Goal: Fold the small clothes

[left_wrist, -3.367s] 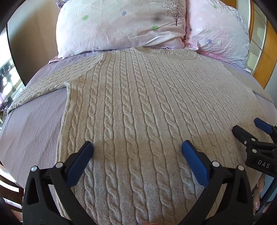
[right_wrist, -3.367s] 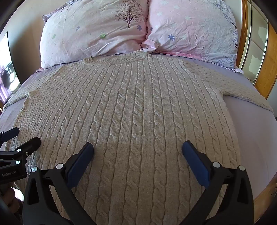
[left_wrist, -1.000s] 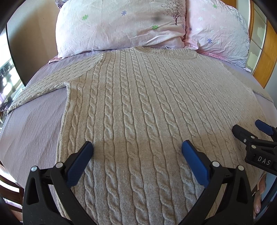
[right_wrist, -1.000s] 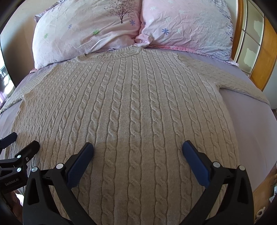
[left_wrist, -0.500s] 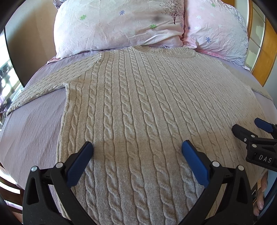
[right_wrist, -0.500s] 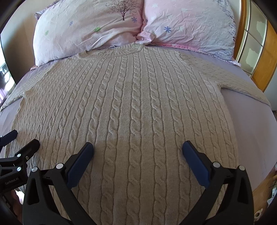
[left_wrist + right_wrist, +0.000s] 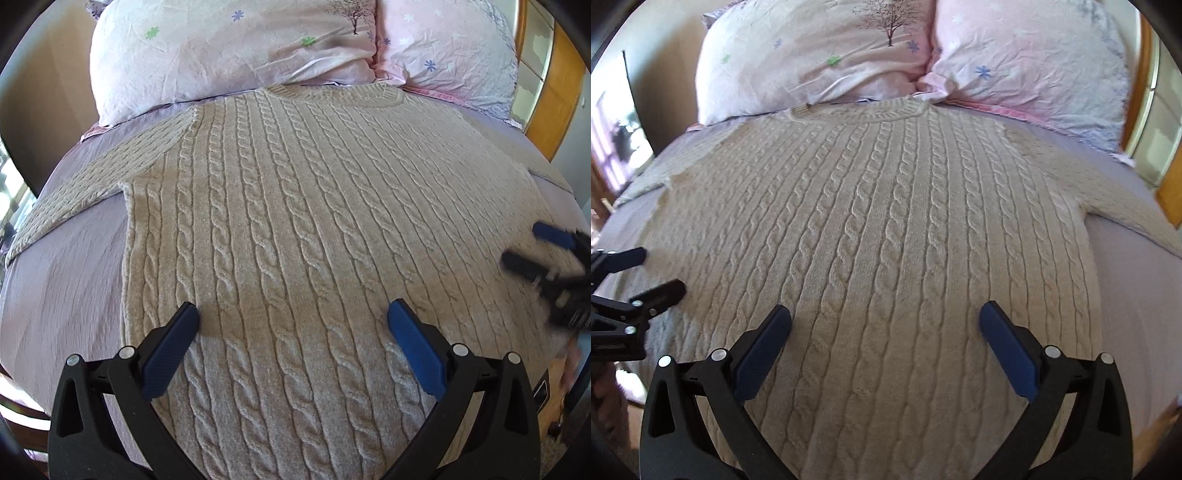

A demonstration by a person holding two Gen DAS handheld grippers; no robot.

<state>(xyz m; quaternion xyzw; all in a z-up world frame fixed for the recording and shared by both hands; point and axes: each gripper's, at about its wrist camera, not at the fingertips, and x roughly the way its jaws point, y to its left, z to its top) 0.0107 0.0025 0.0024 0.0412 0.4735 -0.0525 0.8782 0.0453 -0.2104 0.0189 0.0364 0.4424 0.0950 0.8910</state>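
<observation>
A beige cable-knit sweater (image 7: 295, 206) lies flat and face up on the bed, collar toward the pillows, sleeves spread to both sides; it also shows in the right wrist view (image 7: 886, 221). My left gripper (image 7: 293, 325) is open and empty, hovering over the sweater's lower left part. My right gripper (image 7: 886, 325) is open and empty over the lower right part. Each gripper shows at the edge of the other's view: the right one (image 7: 532, 247) blurred, the left one (image 7: 650, 273) open.
The sweater lies on a lilac bed sheet (image 7: 62, 280). Two pink floral pillows (image 7: 229, 48) (image 7: 1027, 62) lean at the head of the bed. A wooden frame with glass panes (image 7: 1160, 122) stands to the right. The bed's edges drop off at left and right.
Both grippers have moved forward over the sweater toward the pillows, and the sweater fills more of each view. The jaws stay open. The sweater has not moved.
</observation>
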